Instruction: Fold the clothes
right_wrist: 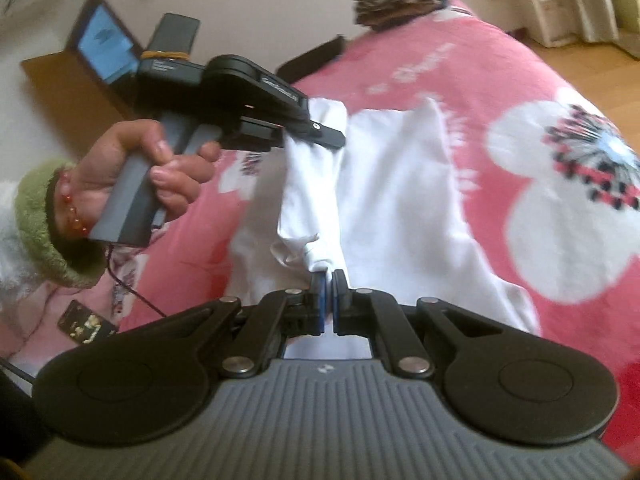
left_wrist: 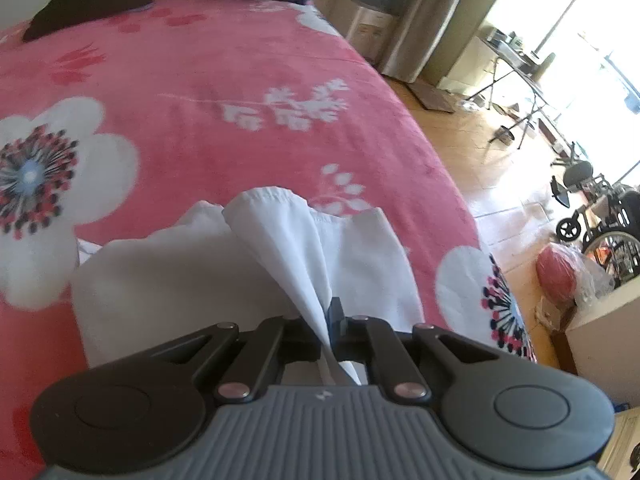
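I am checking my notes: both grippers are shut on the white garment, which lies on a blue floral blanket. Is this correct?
Not quite: the blanket is pink with white flowers, not blue, as the left wrist view shows. The rest holds: the left gripper and right gripper are both shut on the white garment.

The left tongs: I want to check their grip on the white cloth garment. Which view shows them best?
The right wrist view: the left tongs appear from the side, pinching the white cloth garment. The left wrist view shows only their own linkage with cloth between.
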`<state>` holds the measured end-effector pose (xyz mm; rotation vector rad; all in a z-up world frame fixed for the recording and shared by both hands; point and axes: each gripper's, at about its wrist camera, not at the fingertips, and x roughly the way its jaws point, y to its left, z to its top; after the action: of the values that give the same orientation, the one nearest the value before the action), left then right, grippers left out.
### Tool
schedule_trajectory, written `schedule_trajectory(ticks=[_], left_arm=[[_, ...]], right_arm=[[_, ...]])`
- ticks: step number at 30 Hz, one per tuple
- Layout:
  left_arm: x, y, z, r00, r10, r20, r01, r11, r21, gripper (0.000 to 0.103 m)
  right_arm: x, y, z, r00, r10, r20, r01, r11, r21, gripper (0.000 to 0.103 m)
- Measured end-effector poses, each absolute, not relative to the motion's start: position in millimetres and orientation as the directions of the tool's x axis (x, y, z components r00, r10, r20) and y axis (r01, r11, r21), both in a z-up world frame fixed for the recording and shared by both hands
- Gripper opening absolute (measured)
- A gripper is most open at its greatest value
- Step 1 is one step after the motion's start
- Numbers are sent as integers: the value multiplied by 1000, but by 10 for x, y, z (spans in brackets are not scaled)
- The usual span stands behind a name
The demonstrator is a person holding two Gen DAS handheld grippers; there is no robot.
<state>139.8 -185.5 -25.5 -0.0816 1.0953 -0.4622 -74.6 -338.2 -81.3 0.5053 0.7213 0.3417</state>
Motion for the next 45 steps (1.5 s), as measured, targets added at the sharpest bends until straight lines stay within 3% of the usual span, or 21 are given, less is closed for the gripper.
schedule_trajectory(ticks=[2,3,4,7,10,16,23,27,32,40,43,45], left_arm=[[1381,-1920,-288,350,-420,-837,344,889,-302,8],[1372,-1953,-305,339,-429,-837,356,882,-308,14],[1363,-1986,-321,327,-439,-837,367,875,-315,28],[1323,-2055,-343,302,-467,-831,401,853,-333,52],[1215,-1964,-227,329,-498,-803,430,835,-342,60],[890,-1534,61,361,-550,-753,482,801,-354,65],[325,-1148,-41,302,-513,-804,500,803,-324,66],[46,-1035,-146,283,-493,-823,497,809,-314,66],[-323,-1012,-200,305,-442,-844,551,804,-223,66],[-701,-1182,-374,340,-373,-863,600,793,-107,62],[-756,-1242,-445,369,-345,-863,584,809,-74,61],[-747,-1256,-494,380,-319,-868,549,833,-66,61]], right_arm=[[-803,-3439,-844,707,449,-547,-97,827,553,2],[-829,-3469,-858,706,444,-552,-84,826,557,2],[-859,-3512,-885,702,442,-558,-71,824,563,2],[-890,-3581,-999,689,440,-576,-26,809,587,2],[-870,-3658,-1102,683,448,-576,20,778,628,2],[-838,-3793,-1174,688,472,-552,81,706,704,6],[-854,-3931,-1143,694,511,-507,118,614,780,9],[-794,-3941,-1113,683,530,-503,127,592,796,24],[-721,-3888,-1057,658,542,-523,127,604,787,37],[-572,-3792,-1093,614,545,-571,137,639,757,37],[-525,-3741,-1092,603,552,-576,128,646,753,34],[-497,-3704,-1088,597,552,-582,117,658,744,26]])
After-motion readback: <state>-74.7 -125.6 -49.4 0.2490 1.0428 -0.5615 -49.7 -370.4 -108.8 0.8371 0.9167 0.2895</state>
